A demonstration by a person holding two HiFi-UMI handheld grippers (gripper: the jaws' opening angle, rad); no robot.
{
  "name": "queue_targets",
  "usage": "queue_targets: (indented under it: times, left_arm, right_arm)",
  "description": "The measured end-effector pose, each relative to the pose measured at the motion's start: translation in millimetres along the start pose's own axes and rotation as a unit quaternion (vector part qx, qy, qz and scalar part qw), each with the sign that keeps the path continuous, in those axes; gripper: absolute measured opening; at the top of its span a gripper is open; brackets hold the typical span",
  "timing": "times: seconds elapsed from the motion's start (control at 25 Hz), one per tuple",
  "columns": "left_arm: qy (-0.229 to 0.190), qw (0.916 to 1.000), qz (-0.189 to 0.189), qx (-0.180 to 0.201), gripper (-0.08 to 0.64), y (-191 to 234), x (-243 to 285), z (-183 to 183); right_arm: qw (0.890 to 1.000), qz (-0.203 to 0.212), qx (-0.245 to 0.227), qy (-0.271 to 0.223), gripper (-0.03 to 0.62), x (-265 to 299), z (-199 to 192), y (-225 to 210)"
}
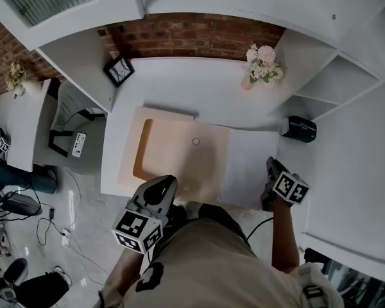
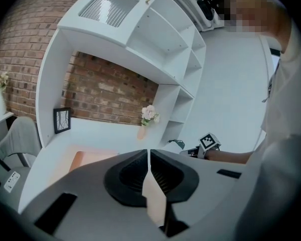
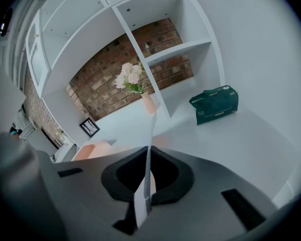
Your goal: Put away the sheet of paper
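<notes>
Surface (image 1: 199, 88): a white desk top set in a shelved alcove with a brick back wall, carrying everything listed below.

Tray (image 1: 141, 153): a shallow peach-coloured tray, lying flat on the left half of the surface with its darker well facing up.

Sheet of paper (image 1: 253, 165): thin and white, stretching between the two hand-held grippers at its near edge. Its right part is lying over bare surface. Its left part is overlapping the right side of the tray, whose colour is showing through.

Left hand-held gripper (image 1: 162, 186): jaws pressing together on the sheet's near left edge; a pale strip of paper is showing between the pads.

Right hand-held gripper (image 1: 271, 164): jaws pinching the sheet's near right edge, with the paper running edge-on between them.

Green box (image 1: 299, 128): dark, sitting at the right end of the surface, just beyond the sheet's far right corner.

Flower vase (image 1: 263, 66): standing at the back right, well clear of the sheet.

Picture frame (image 1: 119, 70): leaning at the back left.

Step in hand: judging by the two-point grip, the sheet is being carried or positioned and is not yet stowed.

Next move: probably shifting both hand-held grippers leftward together, keeping the sheet taut and level, and squaring it over the tray's well before letting go.
</notes>
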State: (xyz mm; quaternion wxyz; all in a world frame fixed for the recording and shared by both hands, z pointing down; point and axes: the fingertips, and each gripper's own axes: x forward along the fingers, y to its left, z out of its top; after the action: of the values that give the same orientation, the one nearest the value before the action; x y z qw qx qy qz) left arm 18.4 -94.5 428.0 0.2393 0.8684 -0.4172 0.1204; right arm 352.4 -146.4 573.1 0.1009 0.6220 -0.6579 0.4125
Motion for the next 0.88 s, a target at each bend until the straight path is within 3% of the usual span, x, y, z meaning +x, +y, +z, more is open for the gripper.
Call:
queue_targets:
  times: [0.44, 0.88]
  left_arm:
    - [0.006, 0.9998, 0.016, 0.013, 0.029, -13.8, 13.3, 8.5]
    - [0.034, 0.9985, 0.042, 0.005, 0.029, -31.8, 40.5, 9.5]
  right_arm:
    - [1.0, 0.021, 0.013, 0.004, 0.028, 8.3, 4.6, -9.0]
    - [0.996, 0.077, 0.044, 0.014, 0.028, 25.7, 5.8, -4.5]
